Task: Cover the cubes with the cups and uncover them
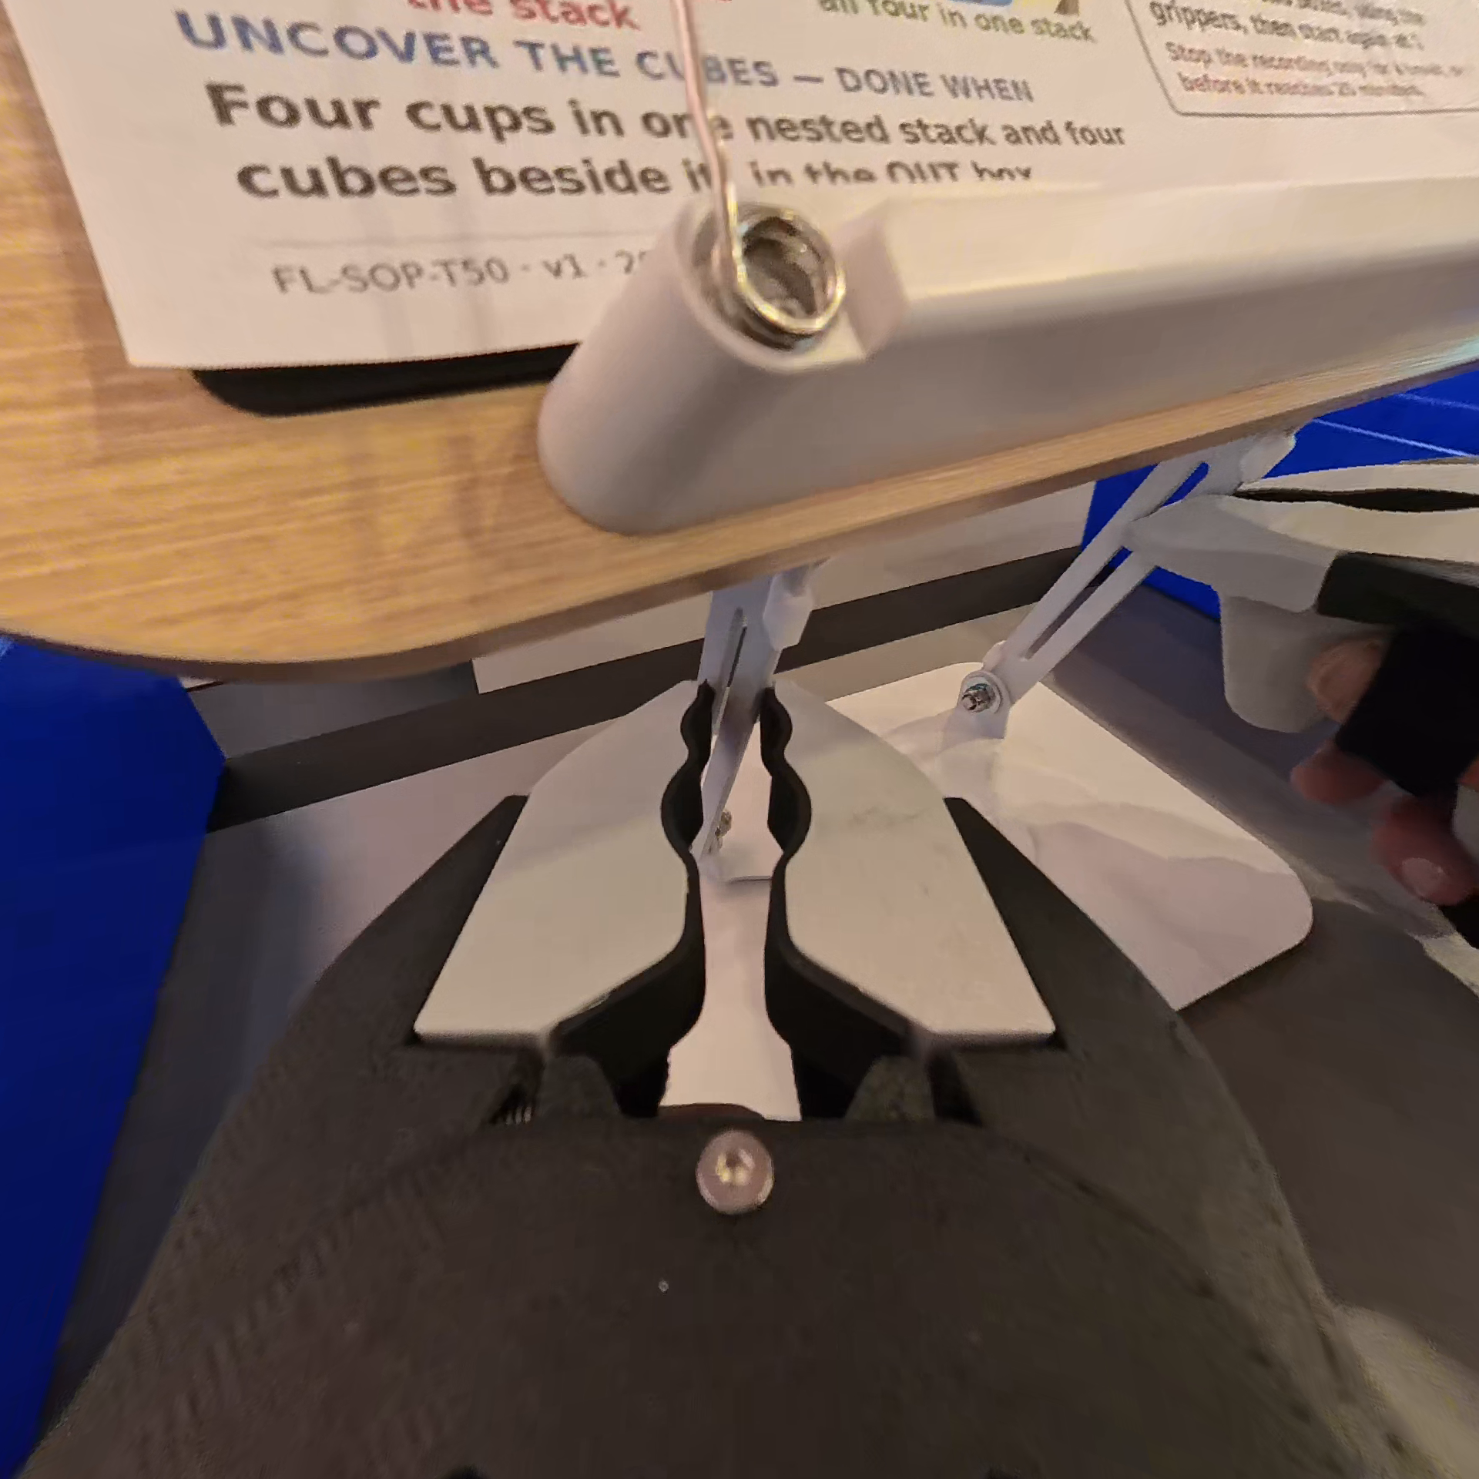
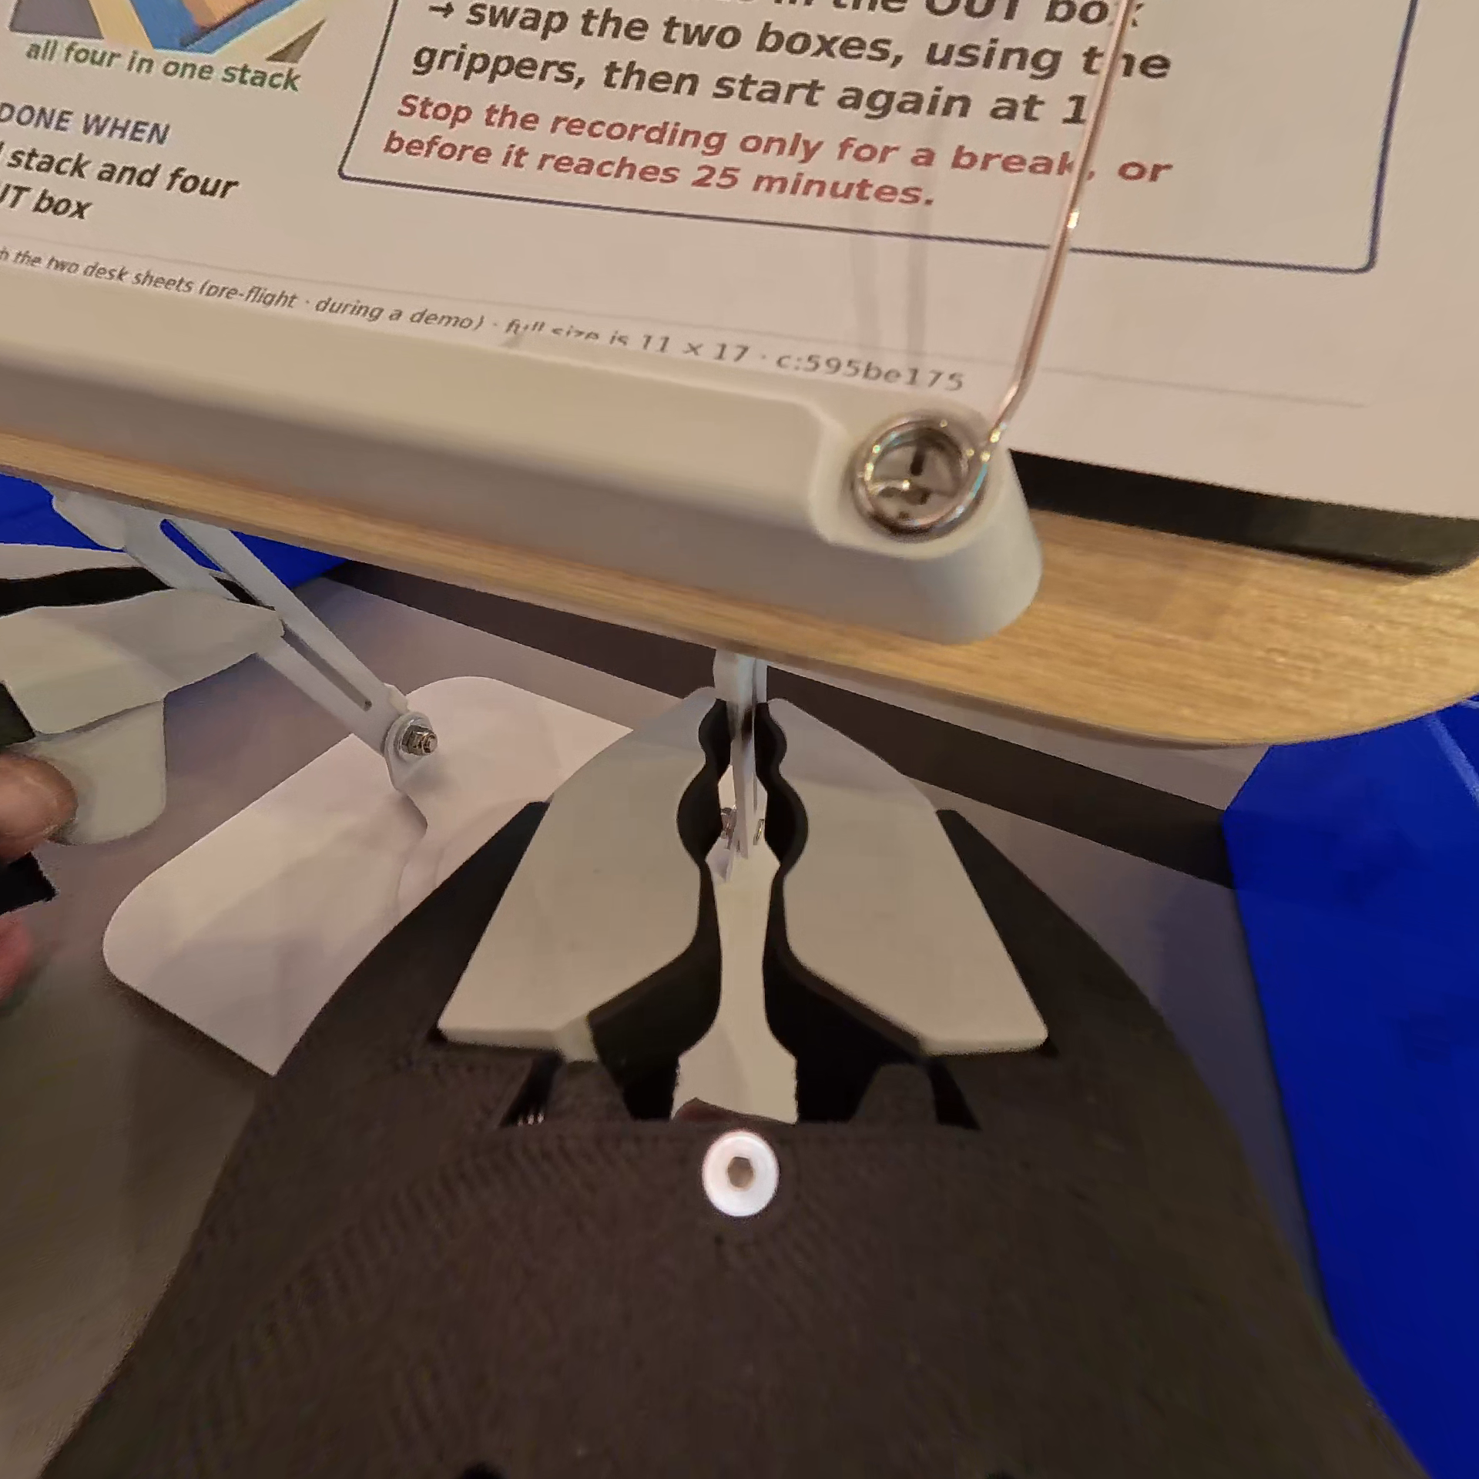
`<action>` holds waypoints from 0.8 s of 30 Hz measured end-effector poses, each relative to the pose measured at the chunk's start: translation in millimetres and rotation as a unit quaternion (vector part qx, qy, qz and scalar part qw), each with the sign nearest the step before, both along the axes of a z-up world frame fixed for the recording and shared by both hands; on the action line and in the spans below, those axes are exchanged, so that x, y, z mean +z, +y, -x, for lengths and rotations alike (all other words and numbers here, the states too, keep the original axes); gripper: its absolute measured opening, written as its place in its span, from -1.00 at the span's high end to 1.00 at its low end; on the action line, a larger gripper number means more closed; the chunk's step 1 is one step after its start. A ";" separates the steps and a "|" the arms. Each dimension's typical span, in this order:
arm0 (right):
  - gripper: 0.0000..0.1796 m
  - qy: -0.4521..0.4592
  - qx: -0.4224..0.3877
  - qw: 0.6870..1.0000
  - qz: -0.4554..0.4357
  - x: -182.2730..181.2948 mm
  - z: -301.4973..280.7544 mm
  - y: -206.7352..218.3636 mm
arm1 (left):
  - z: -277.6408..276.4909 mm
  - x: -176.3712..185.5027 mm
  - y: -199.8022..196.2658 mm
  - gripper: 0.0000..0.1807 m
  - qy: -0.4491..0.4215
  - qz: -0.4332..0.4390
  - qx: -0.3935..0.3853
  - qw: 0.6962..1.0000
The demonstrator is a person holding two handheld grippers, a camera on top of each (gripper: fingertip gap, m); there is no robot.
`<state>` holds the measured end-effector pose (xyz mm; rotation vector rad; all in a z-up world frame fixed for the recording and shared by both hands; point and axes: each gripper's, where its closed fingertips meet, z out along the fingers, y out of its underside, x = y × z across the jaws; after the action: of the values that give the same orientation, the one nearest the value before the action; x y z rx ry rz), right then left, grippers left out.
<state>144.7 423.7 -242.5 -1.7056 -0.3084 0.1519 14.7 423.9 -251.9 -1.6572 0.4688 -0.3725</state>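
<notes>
No cup or cube shows in either view. My left gripper (image 1: 734,700) is nearly closed, with its black pads on either side of a thin white strut (image 1: 730,768) of a wooden reading stand (image 1: 264,512). My right gripper (image 2: 740,720) stands the same way on the stand's other white strut (image 2: 743,788). Each gripper also shows from the side in the other's view, held by a hand: the right one (image 1: 1264,640) and the left one (image 2: 104,704), each with its tip at a strut.
The stand carries a printed instruction sheet (image 1: 560,160) held by a white ledge (image 1: 920,384) and wire clips. Its white base plate (image 1: 1120,864) lies on the grey table. Blue boxes stand at the left (image 1: 88,880) and at the right (image 2: 1360,960).
</notes>
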 end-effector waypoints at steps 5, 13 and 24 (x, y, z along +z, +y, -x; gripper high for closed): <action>0.94 -0.004 0.004 1.000 -0.003 0.0 -2.6 9.9 | -2.6 0.1 8.9 0.88 0.005 -0.001 0.006 1.000; 0.92 0.001 0.005 1.000 -0.009 0.0 -2.3 25.8 | -2.3 -0.8 35.8 0.91 0.009 0.000 0.018 1.000; 0.93 0.011 0.008 1.000 -0.024 3.8 -8.1 42.9 | -7.5 3.4 44.7 0.91 0.013 -0.018 0.032 0.999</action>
<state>152.7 466.6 -238.7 -1.6531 -0.3069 0.1724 22.2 468.6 -248.5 -1.6393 0.4380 -0.2931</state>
